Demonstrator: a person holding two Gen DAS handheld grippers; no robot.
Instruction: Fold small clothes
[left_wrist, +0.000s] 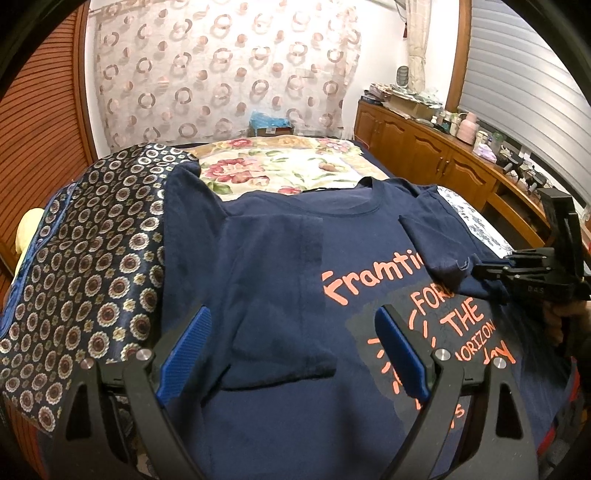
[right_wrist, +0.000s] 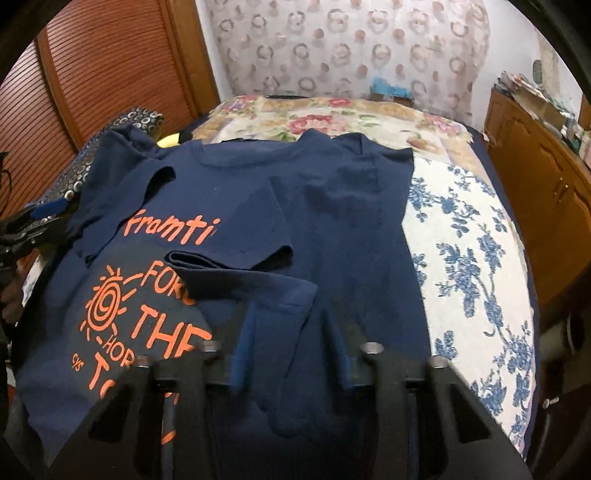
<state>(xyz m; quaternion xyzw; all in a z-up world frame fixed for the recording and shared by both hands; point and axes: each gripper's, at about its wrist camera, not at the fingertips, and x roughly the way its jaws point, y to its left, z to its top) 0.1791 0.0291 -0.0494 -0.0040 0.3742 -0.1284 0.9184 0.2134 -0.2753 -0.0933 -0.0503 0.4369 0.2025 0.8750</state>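
Navy cotton fills most of your left wrist view: the dark blue T-shirt with orange lettering (left_wrist: 295, 280) lies spread on the bed (left_wrist: 280, 162), neckline toward the bed's far edge, both sleeves folded in over the chest. Your left gripper (left_wrist: 293, 332) hovers over the near part of the shirt with its blue-padded fingers (left_wrist: 192, 343) well apart and nothing between them. Toward the bed's left edge lies a dark patterned satin cloth with round medallions (left_wrist: 92, 258), touching the shirt. At the right edge of this view your right gripper (left_wrist: 480, 267) sits at the shirt's folded sleeve, fingers together, though you cannot tell whether cloth is caught in them.

From the right wrist view, the same shirt covers the bed's near left part, beside a white bedspread with blue flowers (right_wrist: 469, 258). The right gripper's fingers here are blurred by motion; their gap cannot be read.
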